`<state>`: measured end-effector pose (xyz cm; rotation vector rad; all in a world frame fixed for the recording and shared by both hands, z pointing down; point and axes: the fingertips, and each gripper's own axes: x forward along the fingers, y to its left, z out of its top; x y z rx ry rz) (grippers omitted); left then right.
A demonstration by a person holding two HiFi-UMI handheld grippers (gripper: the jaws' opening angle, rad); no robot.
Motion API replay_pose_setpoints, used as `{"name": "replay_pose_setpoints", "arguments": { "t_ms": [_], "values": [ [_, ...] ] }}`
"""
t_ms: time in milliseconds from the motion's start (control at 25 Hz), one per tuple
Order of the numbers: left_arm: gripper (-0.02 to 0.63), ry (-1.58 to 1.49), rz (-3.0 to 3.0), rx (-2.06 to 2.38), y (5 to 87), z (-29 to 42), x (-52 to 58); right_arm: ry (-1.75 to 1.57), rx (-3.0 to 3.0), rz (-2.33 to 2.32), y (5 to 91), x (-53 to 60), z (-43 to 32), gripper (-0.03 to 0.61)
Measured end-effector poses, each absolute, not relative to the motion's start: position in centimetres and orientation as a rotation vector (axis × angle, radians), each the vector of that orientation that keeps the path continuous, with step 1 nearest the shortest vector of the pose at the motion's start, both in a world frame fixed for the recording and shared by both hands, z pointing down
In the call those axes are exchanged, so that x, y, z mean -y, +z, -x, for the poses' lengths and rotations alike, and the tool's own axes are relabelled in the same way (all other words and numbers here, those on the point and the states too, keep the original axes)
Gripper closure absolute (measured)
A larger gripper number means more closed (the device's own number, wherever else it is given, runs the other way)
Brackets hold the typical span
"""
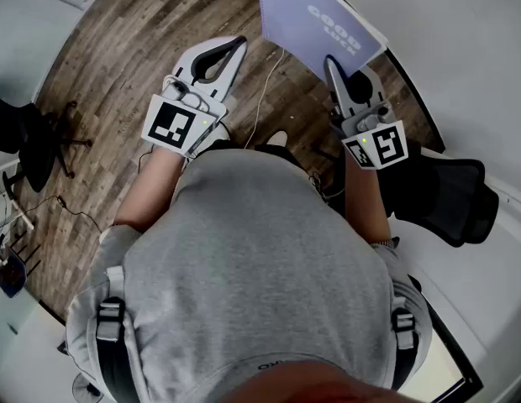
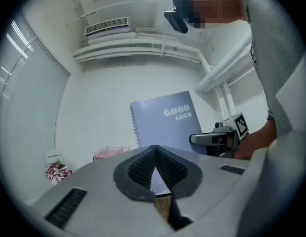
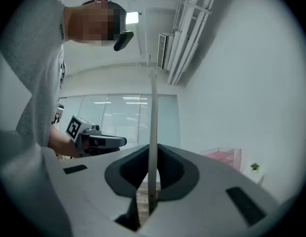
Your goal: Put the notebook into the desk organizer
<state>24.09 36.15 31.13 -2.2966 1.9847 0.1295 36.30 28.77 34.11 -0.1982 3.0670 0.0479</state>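
Note:
A lilac spiral notebook printed "GOOD LUCK" is held up in the air, with my right gripper shut on its lower edge. In the right gripper view the notebook stands edge-on between the pads, pinched at my right gripper. In the left gripper view the notebook faces the camera, with the right gripper beside it. My left gripper hangs to the left of the notebook, shut with nothing in it; its tips meet. A pink translucent desk organizer sits on a white surface beyond.
The wooden floor lies below both grippers. A white desk runs along the right, with a black office chair close to the person's right arm. Another dark chair stands at the left. A small floral item sits left of the organizer.

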Motion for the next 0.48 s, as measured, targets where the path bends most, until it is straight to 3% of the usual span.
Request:
{"name": "replay_pose_setpoints", "arguments": {
  "t_ms": [480],
  "values": [
    [0.595,0.195,2.336,-2.053,32.9,-25.7,-37.0,-0.079,-3.014,0.199,33.9,-28.3,-38.8,0.540]
  ]
}}
